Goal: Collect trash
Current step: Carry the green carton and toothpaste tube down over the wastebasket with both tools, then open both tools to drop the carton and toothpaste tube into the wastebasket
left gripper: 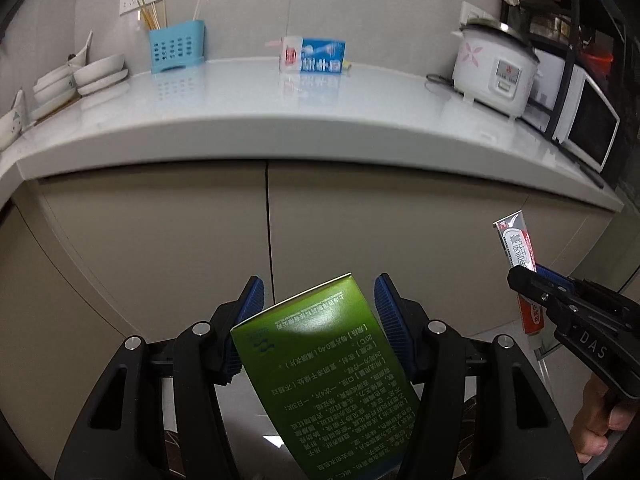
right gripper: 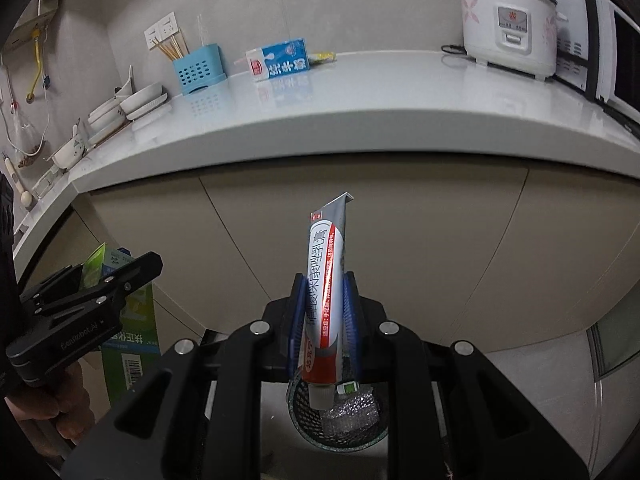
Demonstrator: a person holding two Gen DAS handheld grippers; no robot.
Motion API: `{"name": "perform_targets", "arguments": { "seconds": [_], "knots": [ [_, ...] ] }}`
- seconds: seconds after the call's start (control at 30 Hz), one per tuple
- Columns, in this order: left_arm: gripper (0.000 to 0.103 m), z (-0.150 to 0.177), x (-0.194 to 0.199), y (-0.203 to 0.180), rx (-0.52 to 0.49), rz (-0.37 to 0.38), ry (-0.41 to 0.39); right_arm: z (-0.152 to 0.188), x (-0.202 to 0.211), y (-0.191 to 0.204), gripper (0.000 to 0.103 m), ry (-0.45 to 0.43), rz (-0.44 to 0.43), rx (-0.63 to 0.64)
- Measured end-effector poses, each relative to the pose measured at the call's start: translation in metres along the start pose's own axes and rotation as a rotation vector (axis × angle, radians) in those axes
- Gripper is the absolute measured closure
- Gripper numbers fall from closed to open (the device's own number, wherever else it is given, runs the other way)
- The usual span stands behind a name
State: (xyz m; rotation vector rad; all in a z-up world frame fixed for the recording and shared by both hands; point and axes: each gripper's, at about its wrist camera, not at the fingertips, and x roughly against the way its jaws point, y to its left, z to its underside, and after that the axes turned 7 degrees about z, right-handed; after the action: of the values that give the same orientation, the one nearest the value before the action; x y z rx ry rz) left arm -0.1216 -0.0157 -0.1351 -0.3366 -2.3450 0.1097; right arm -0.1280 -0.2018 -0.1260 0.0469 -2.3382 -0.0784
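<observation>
A green medicine box point(left gripper: 320, 368) printed with small text is gripped low between the blue pads of my left gripper point(left gripper: 319, 285), tilted in the air before the cabinet doors. In the right wrist view the same box point(right gripper: 132, 336) hangs from the left gripper point(right gripper: 150, 266) at the lower left. My right gripper point(right gripper: 323, 280) is shut on a red and silver tube point(right gripper: 326, 264), cap end down. That tube point(left gripper: 516, 244) and the right gripper point(left gripper: 528, 276) also show at the left view's right edge. A dark mesh bin point(right gripper: 304, 428) with crumpled clear plastic inside sits just under the tube.
The white countertop point(left gripper: 280, 120) carries a blue and white milk carton point(left gripper: 320, 56), a blue utensil holder point(left gripper: 176, 46), stacked white bowls point(left gripper: 96, 74) and a rice cooker point(left gripper: 496, 72). A microwave point(left gripper: 588, 128) stands at the right end. Beige cabinet doors point(left gripper: 360, 220) face both grippers.
</observation>
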Motion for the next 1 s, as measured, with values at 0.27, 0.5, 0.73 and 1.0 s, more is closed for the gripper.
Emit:
{"name": "perform_targets", "arguments": {
  "seconds": [0.27, 0.5, 0.73, 1.0],
  "knots": [
    [0.046, 0.049, -0.054, 0.013, -0.044, 0.005, 0.010, 0.064, -0.071, 0.003, 0.085, 0.100, -0.006, -0.012],
    [0.046, 0.093, -0.118, 0.021, -0.063, 0.036, 0.063, 0.110, -0.139, -0.008, 0.085, 0.190, 0.014, -0.013],
    [0.046, 0.144, -0.200, 0.021, -0.059, 0.077, 0.191, 0.157, -0.201, -0.024, 0.085, 0.299, 0.065, 0.004],
    [0.046, 0.196, -0.275, 0.019, -0.064, 0.126, 0.337, 0.203, -0.255, -0.044, 0.085, 0.449, 0.077, -0.060]
  ]
}}
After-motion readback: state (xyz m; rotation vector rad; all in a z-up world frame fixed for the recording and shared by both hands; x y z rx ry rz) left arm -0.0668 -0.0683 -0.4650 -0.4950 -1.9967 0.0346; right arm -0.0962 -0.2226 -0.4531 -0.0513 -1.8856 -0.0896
